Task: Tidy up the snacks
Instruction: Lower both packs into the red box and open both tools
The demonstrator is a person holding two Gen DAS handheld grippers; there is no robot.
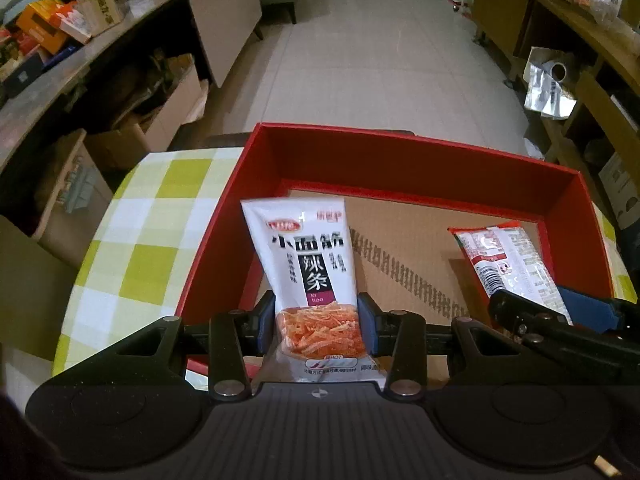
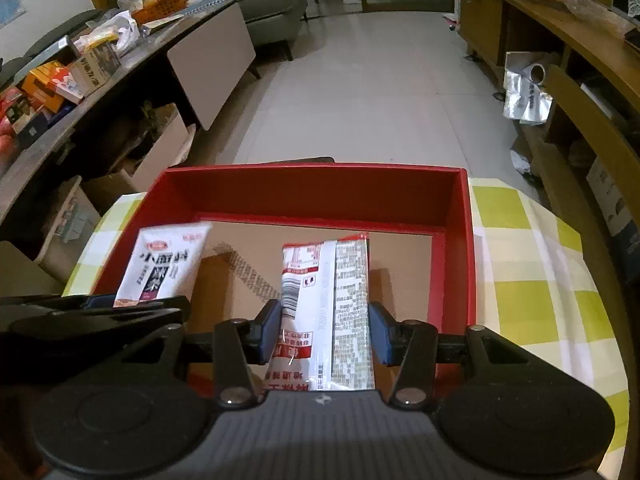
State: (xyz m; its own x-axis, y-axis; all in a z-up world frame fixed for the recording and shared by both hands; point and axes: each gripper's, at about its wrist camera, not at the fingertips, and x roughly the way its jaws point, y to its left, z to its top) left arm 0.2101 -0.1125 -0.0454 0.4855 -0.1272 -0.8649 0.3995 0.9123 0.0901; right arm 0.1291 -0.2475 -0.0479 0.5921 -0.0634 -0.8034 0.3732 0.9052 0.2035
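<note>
Left hand-held gripper (image 1: 317, 322) pinching "辣条" packet (image 1: 306, 264); right hand-held gripper (image 2: 324, 334) pinching barcode-side packet (image 2: 332, 312).

Worktop (image 1: 132, 216) covered in a yellow-green and white checked cloth, curved at its left edge; red open box (image 1: 224, 216) with a brown cardboard floor standing directly on it, cloth showing on either side of the box

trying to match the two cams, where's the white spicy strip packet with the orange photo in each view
Left wrist: white packet at bottom centre, in the left tool.
Right wrist: same packet at lower left, behind the other tool's arm.
Shared landmark: the red box, its far wall across both views.
</note>
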